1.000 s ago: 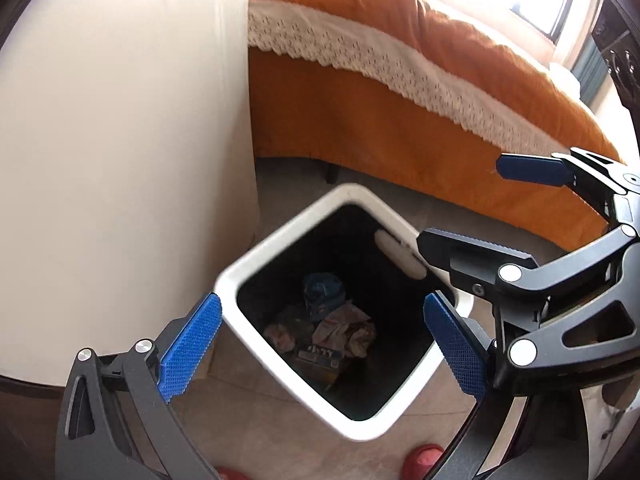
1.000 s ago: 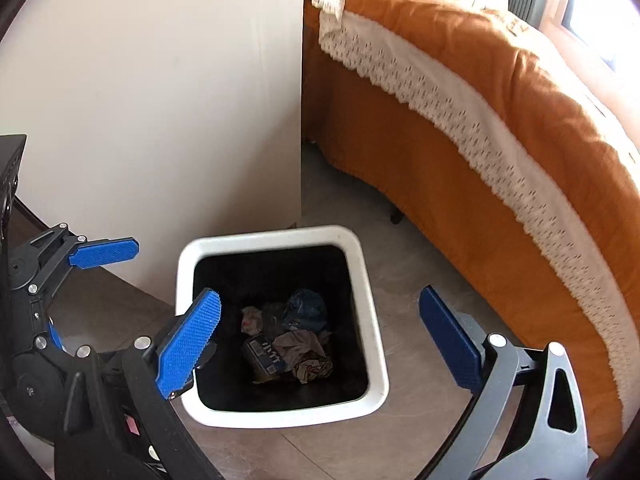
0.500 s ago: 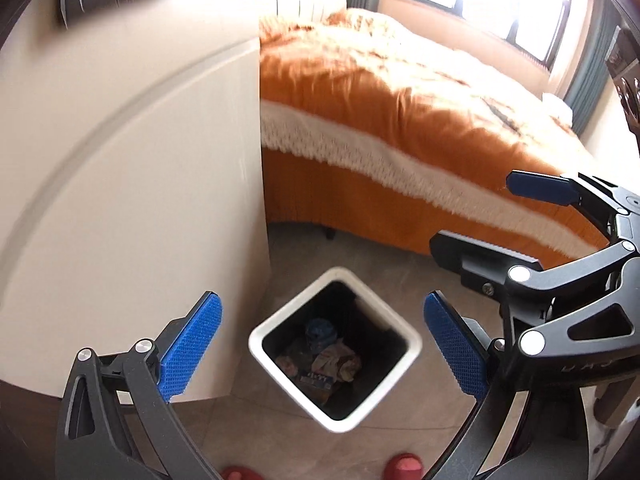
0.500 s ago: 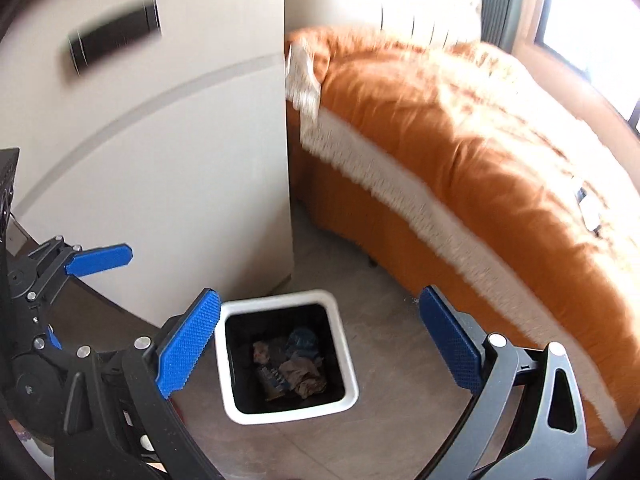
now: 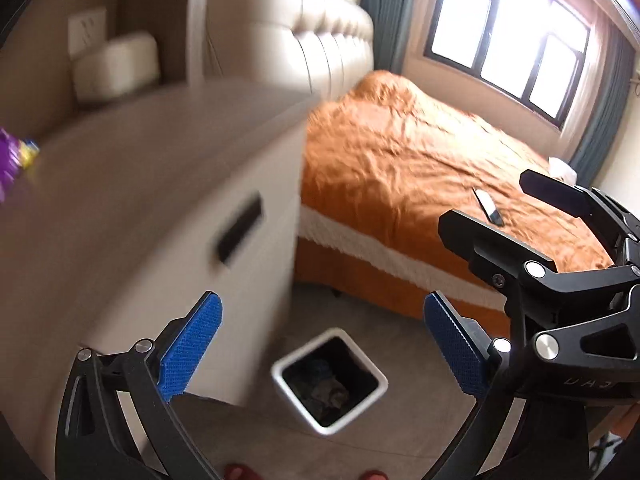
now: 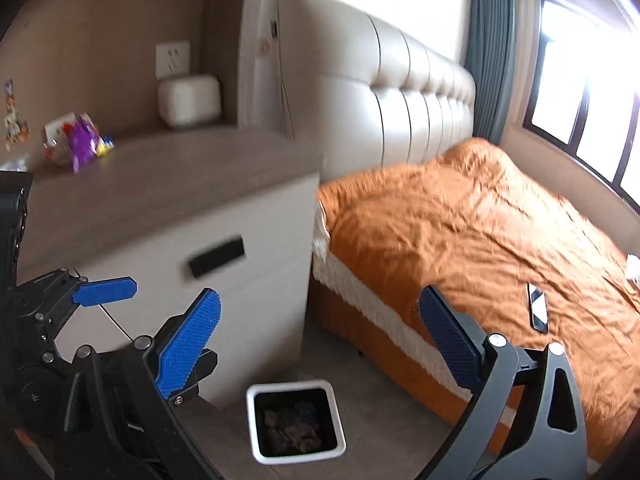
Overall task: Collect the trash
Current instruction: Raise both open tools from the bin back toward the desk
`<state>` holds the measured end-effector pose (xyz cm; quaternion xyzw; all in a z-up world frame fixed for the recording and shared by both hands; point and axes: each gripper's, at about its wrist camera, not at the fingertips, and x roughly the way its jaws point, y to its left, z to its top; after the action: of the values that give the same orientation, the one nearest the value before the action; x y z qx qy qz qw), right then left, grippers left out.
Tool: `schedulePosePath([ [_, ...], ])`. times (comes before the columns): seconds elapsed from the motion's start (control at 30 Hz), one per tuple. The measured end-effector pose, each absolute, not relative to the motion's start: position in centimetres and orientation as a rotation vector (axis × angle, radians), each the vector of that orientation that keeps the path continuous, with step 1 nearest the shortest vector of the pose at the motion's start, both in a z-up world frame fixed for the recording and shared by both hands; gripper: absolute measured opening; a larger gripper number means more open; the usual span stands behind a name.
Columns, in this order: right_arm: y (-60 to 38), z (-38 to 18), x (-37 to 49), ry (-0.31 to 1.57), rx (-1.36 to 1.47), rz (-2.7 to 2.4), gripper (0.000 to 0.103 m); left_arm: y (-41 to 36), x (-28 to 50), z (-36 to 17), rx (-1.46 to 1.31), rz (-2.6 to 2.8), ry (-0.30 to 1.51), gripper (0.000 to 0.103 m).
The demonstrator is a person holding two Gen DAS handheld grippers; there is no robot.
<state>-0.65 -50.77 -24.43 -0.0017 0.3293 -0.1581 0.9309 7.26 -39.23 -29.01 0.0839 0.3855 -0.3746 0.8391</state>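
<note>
A white square bin (image 5: 380, 384) (image 6: 256, 420) stands on the floor between the nightstand and the bed, with crumpled trash (image 5: 328, 390) (image 6: 294, 430) inside. Colourful wrappers (image 6: 78, 142) lie on the nightstand top at the far left; a purple bit of them shows in the left wrist view (image 5: 10, 158). My left gripper (image 5: 320, 350) is open and empty, high above the bin. My right gripper (image 6: 320, 344) is open and empty, also well above the bin. The right gripper shows in the left view (image 5: 560, 232), and the left one in the right view (image 6: 104, 292).
A beige nightstand (image 6: 224, 216) with a dark drawer handle (image 6: 216, 256) stands left of the bin. A white box (image 6: 188, 98) sits at its back. The orange bed (image 6: 480, 232) fills the right, with a phone (image 6: 538, 308) on it. Window beyond.
Both grippers have risen and tilted up away from the bin. The bin now looks small and low; the nightstand top, headboard and window have come into view. Both stay open.
</note>
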Motion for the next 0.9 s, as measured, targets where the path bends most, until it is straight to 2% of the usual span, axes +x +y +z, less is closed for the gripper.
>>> schedulePosePath([
  [0.17,-48.1,-19.3,0.6,0.596,0.002,-0.251,0.099,-35.4,8.1,-23.3,0.162,-0.707,0.753,0.099],
  [0.4,-42.9,-14.9,4.3,0.508,-0.044,-0.125,0.099,-28.9,10.3,-18.1,0.136,-0.541,0.695,0.099],
  [0.67,-36.8,-11.9,9.0,0.454,-0.067,0.012,0.099,-21.9,13.1,-14.9,0.102,-0.378,0.662,0.099],
  [0.9,-32.5,-11.5,13.7,0.444,-0.084,0.096,0.099,-16.8,17.3,-14.3,0.087,-0.248,0.649,0.099],
])
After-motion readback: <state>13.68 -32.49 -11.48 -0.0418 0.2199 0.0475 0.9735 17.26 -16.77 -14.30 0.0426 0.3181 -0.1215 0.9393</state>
